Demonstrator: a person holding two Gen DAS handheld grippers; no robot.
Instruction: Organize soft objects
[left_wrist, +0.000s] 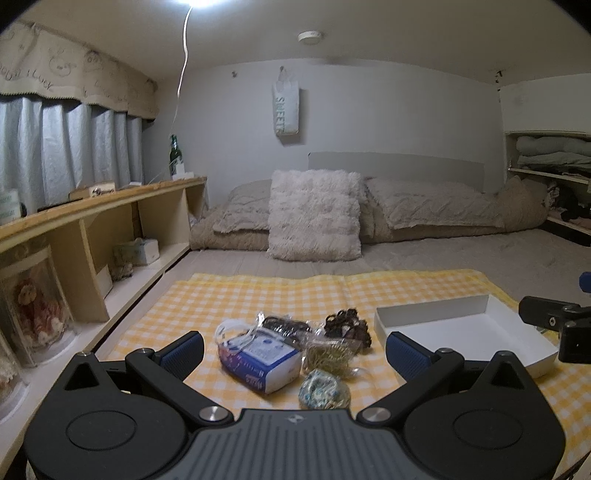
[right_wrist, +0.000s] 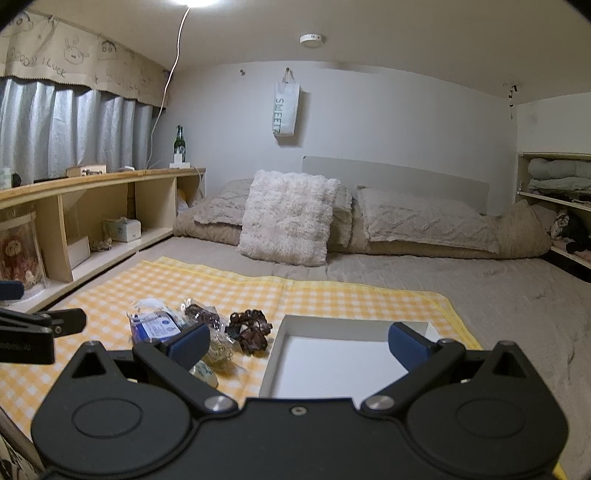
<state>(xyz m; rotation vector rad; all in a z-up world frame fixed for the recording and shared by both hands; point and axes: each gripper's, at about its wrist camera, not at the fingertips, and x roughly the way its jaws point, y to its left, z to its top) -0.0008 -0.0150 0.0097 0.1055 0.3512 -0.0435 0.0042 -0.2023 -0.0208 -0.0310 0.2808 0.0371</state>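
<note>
On a yellow checked cloth (left_wrist: 258, 295) lies a small heap: a blue and white packet (left_wrist: 258, 360), a clear bag of dark hair ties (left_wrist: 284, 326), a bunch of brown scrunchies (left_wrist: 349, 325), a bag of yellowish bands (left_wrist: 328, 354) and a patterned green scrunchie (left_wrist: 323, 393). My left gripper (left_wrist: 295, 350) is open just before the heap, holding nothing. A white shallow box (right_wrist: 332, 354) sits to the right. My right gripper (right_wrist: 299, 343) stands open over that box, empty. The same brown scrunchies (right_wrist: 251, 328) and blue packet (right_wrist: 155, 326) show in the right wrist view.
A fluffy white cushion (left_wrist: 314, 214) and beige bedding (left_wrist: 443, 210) lie at the far end of the bed. A wooden shelf unit (left_wrist: 110, 214) runs along the left, with a green bottle (left_wrist: 175, 155) on top. More shelves (left_wrist: 546, 177) with folded cloth stand at right.
</note>
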